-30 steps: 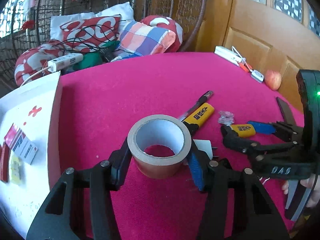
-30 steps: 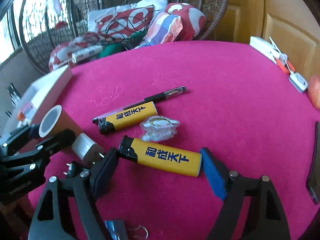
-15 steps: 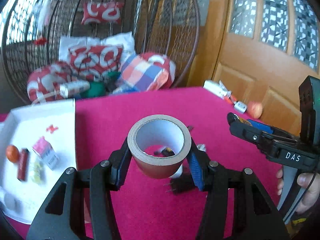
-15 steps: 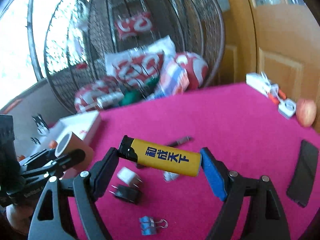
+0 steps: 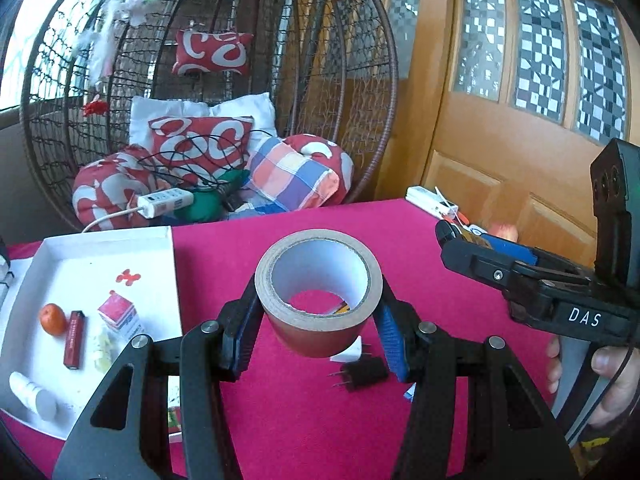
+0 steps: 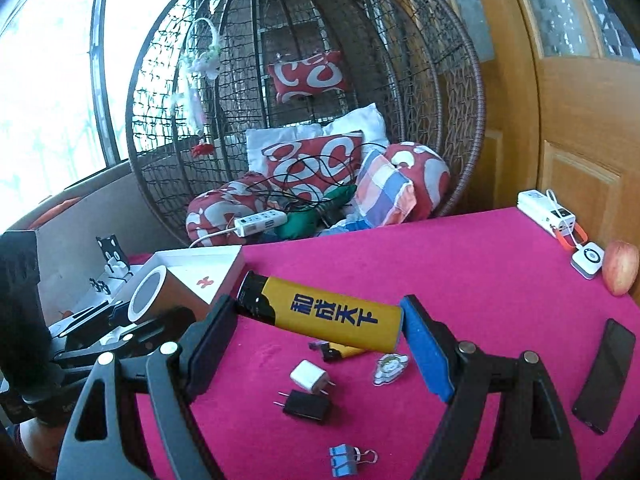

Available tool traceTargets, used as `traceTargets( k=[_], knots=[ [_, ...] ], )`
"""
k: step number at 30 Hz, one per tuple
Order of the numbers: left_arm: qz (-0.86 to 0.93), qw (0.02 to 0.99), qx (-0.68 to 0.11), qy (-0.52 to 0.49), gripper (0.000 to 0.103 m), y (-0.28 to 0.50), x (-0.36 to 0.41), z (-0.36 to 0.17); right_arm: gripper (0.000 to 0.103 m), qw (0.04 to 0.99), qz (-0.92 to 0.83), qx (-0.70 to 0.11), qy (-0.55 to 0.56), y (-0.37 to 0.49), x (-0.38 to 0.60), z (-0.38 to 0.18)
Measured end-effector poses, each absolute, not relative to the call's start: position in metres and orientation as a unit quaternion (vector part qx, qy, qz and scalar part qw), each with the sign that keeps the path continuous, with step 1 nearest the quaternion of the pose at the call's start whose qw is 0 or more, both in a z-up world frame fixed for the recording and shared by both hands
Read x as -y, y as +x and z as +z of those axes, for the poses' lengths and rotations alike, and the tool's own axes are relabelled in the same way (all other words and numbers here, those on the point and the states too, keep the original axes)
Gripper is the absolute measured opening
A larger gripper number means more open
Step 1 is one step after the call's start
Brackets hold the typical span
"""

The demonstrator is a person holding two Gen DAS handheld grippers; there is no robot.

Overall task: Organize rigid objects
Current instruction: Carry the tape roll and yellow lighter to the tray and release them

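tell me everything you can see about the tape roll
The tape roll is a wide ring of brown packing tape on a pale cardboard-looking core, hollow through the middle. It is clamped by its outer sides between the pads of the left gripper, lifted clear of the pink tablecloth, its opening tilted up toward the camera. Nothing else touches it. In the right wrist view it hangs beside the white tray.

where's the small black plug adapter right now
In the right wrist view the small black plug adapter lies on the pink tablecloth, just below the white plug cube and above the blue binder clip, low centre.
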State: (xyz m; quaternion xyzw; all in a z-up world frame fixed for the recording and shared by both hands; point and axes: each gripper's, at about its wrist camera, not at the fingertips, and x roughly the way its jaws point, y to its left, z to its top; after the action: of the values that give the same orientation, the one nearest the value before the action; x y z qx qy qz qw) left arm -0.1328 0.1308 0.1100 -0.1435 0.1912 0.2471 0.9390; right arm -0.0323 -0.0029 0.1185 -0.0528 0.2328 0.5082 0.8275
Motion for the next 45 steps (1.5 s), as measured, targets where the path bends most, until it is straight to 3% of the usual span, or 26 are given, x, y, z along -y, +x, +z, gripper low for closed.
traceTargets(
  k=[27,45],
  knots=[
    [0.286,0.930,-0.152,-0.175,0.053,-0.195,-0.158,0.109,0.083,0.794,0.561,-0.212,-0.102,-0.082,-0.057,0.133],
    [0.387,0.888,-0.131,-0.209,0.053,-0.256,-0.232,0.104,0.083,0.762,0.595,-0.218,-0.137,-0.099,-0.143,0.134]
  ],
)
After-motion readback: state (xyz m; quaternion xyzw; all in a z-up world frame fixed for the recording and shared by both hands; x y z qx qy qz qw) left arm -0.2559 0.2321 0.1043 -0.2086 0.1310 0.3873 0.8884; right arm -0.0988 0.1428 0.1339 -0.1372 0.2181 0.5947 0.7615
